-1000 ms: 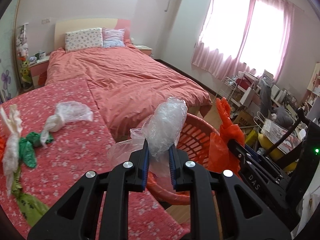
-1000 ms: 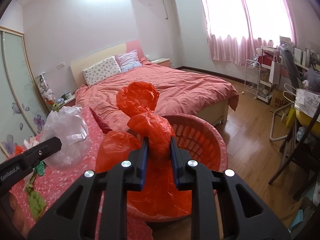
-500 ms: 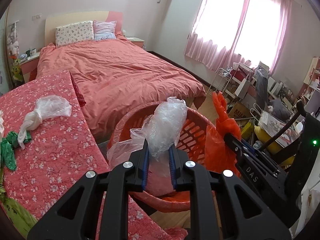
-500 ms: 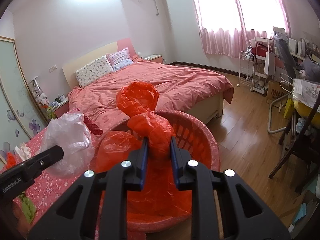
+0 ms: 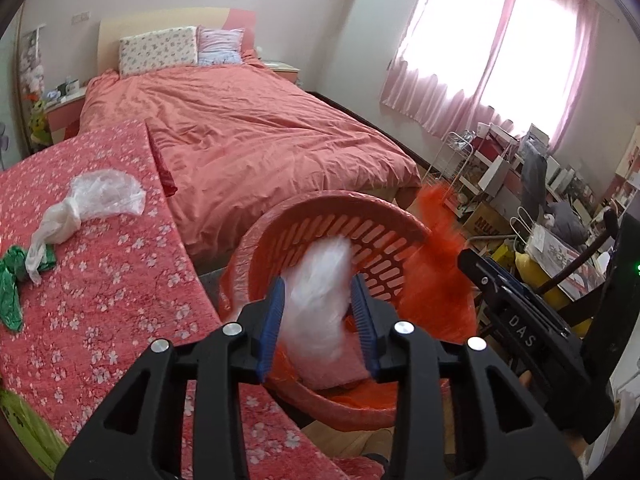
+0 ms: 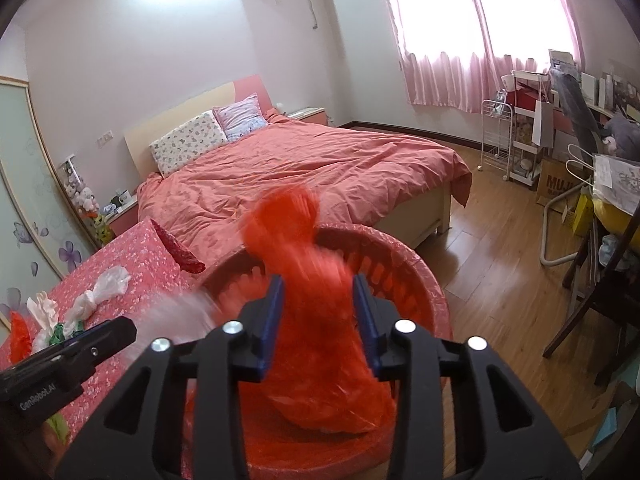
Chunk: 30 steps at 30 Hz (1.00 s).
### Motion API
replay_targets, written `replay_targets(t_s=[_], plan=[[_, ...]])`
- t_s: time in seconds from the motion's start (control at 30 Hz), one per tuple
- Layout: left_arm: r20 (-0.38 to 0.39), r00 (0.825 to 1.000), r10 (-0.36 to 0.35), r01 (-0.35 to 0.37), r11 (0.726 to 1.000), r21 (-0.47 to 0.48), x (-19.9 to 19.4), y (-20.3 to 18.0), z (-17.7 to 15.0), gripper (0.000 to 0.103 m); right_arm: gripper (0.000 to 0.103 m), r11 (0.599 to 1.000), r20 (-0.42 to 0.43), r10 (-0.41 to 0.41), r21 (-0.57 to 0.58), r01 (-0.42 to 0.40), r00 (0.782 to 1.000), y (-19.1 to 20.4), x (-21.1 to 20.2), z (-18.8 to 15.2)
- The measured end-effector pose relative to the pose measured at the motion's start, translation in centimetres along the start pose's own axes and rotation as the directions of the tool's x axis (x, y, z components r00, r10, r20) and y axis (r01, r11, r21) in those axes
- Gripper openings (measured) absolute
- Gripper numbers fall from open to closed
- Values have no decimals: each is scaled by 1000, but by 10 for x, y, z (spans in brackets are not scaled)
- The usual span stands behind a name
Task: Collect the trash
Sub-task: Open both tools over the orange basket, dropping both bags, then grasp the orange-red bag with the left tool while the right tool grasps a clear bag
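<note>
A red plastic basket (image 5: 352, 212) (image 6: 404, 252) stands between the flowered table and the bed. My left gripper (image 5: 318, 308) is open above it, and a clear plastic bag (image 5: 320, 280), blurred, drops between its blue pads into the basket. My right gripper (image 6: 318, 312) is open too, and an orange plastic bag (image 6: 316, 300), blurred, falls between its pads into the basket. The orange bag also shows in the left wrist view (image 5: 440, 272), beside the right gripper's body.
More trash lies on the flowered tablecloth (image 5: 100, 280): a clear knotted bag (image 5: 92, 200), green bags (image 5: 12, 280), and white and orange bags (image 6: 32, 320). A bed (image 5: 260, 136) lies behind the basket. A chair and cluttered shelves (image 6: 560, 140) stand at the right.
Both grippers have opened over the basket. The clear bag and the orange bag have left the pads and are falling into it.
</note>
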<state>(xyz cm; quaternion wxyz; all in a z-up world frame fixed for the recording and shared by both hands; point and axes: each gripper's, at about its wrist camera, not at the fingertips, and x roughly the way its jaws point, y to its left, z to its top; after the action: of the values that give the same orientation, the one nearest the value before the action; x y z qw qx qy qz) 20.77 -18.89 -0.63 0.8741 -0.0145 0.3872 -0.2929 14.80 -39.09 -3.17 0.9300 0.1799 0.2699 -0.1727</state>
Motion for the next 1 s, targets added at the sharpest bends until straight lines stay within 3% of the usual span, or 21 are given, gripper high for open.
replay_targets(t_s=[0.2,0.4,0.63,0.7,0.87,1.0], plan=[[3,999,48,-48,999,-13,-8,18,-2,36,52,1000,1,-13,-14,13,1000,5,1,-4],[25,991,131,-130,991,-6,-27,46,-13,41,53,998,0,-11,-54,11,1000,23,-5,-9],[44,975,216,-213,974,-74,-61,96,-19,41,53,992,-17,36,-117,-38,999,64,-14,-16],[57,967,248,-242,965,-98,-76,113,-22,46,53,989,-25,53,-137,-56,998,77,-16,-19],[95,918,386,-365,913,-182,-119,167,-28,53,53,976,-54,97,-191,-106,994,118,-23,-31],[109,862,495,-451,847,-280,-154,218,-33,64,53,961,-85,131,-233,-148,988,154,-25,-43]])
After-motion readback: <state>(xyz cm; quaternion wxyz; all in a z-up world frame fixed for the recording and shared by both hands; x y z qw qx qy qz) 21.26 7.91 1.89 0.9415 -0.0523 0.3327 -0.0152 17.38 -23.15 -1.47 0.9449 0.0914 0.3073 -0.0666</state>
